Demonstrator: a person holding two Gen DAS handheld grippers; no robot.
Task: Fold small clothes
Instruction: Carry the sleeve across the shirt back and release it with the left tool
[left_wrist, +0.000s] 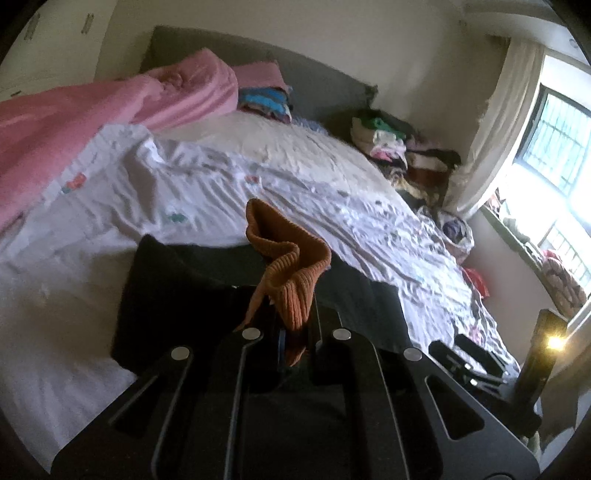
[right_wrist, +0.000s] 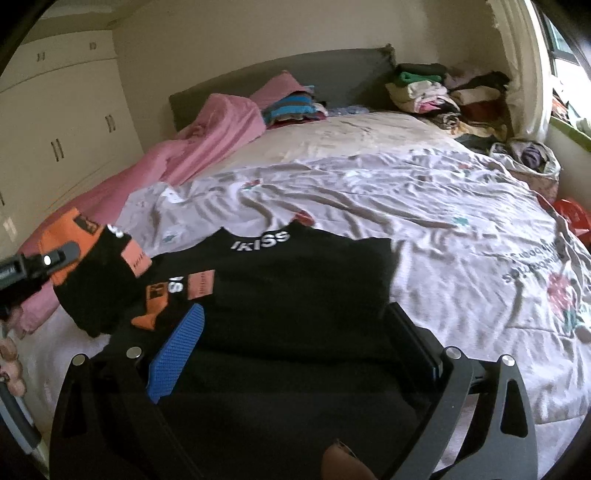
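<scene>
A small black top (right_wrist: 280, 295) with white lettering and orange patches lies on the white sheet (right_wrist: 424, 206) of the bed. My left gripper (left_wrist: 293, 332) is shut on its orange ribbed cuff (left_wrist: 288, 258) and holds that sleeve lifted above the black cloth (left_wrist: 177, 295). In the right wrist view the left gripper (right_wrist: 48, 258) shows at the far left with the raised sleeve (right_wrist: 92, 273). My right gripper (right_wrist: 295, 332) is open, just above the top's lower part, with the blue pad (right_wrist: 177, 354) of its left finger showing.
A pink blanket (right_wrist: 207, 136) lies along the bed's left side. Folded clothes (right_wrist: 291, 107) sit by the grey headboard (right_wrist: 295, 74), and piles of clothes (right_wrist: 443, 99) at the far right corner. Cupboards (right_wrist: 55, 122) stand to the left, a window (left_wrist: 554, 147) to the right.
</scene>
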